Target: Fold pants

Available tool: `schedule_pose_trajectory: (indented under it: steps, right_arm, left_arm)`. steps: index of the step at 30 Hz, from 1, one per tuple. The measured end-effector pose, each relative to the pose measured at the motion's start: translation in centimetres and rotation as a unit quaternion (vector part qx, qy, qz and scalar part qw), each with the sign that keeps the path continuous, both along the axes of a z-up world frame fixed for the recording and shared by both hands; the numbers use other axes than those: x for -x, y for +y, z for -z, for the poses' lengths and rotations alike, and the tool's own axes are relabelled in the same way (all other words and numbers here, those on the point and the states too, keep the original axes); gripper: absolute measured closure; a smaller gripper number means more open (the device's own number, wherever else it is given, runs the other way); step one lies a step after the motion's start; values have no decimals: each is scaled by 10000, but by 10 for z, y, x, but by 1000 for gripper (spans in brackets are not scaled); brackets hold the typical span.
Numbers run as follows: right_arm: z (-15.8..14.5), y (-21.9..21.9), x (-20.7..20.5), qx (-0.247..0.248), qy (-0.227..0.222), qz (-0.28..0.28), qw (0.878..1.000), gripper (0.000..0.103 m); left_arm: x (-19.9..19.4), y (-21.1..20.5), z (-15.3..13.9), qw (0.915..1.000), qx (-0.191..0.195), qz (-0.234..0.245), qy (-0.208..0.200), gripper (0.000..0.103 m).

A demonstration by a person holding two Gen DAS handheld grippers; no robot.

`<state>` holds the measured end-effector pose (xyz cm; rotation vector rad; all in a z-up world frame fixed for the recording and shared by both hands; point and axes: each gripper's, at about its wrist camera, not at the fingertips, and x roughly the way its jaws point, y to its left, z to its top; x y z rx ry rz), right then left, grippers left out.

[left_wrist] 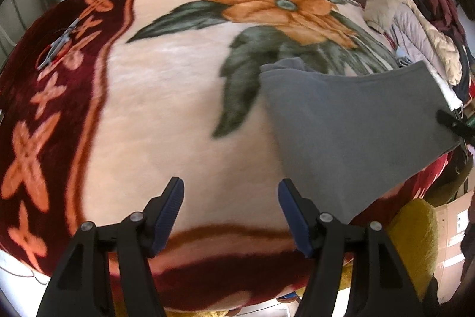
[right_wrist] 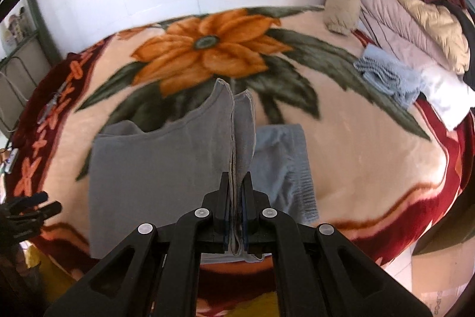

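Note:
The grey pants (right_wrist: 154,165) hang lifted above the flowered blanket (right_wrist: 356,156). My right gripper (right_wrist: 237,183) is shut on a bunched edge of them, the cloth running up between its jaws. In the left wrist view the grey pants (left_wrist: 350,127) drape at the right, and the right gripper's black tip (left_wrist: 454,124) shows at their far right edge. My left gripper (left_wrist: 231,186) is open and empty, over bare blanket (left_wrist: 166,115) just left of the pants. The left gripper also shows at the left edge of the right wrist view (right_wrist: 32,207).
A light blue garment (right_wrist: 285,159) lies on the blanket under my right gripper. A pile of jackets and clothes (right_wrist: 409,17) sits at the far right, with a blue towel (right_wrist: 386,73) and white cloth (right_wrist: 445,97). Scissors (left_wrist: 58,45) lie at the blanket's left border. A cardboard box (left_wrist: 454,239) stands beside the bed.

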<state>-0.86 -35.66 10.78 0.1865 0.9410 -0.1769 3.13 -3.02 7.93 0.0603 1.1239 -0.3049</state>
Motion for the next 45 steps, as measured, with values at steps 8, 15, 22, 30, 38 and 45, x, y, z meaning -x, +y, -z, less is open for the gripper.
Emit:
schedule_pose_trajectory:
  steps: [8,15,22,30,38,45]
  right_arm:
    - [54,-28,-8,-363,416,586,9968,91]
    - [67,-43,3,-277,433,1087,9927,60]
    - [79,-42,-7,-41,714,614,9956,50]
    - [72,-57,3,-8,543,742,9958,48]
    - [98,-89,-7,-917,608,638,9919,42]
    - [117,-86,-13,-1074,612,672,9901,31]
  left_arm:
    - [-11,-34,10,9993,-168,321,51,34]
    - [-23,-51,27,9987,25,317,391,34]
    - [-33,-64,46,9980,-10,259,580,32]
    - [-34,-64,58,9977,-46,153,654,27]
    - [-37,-77,63,9978,-55,314,586,19]
    - [-43,-87,71,9983,-113,279,491,9]
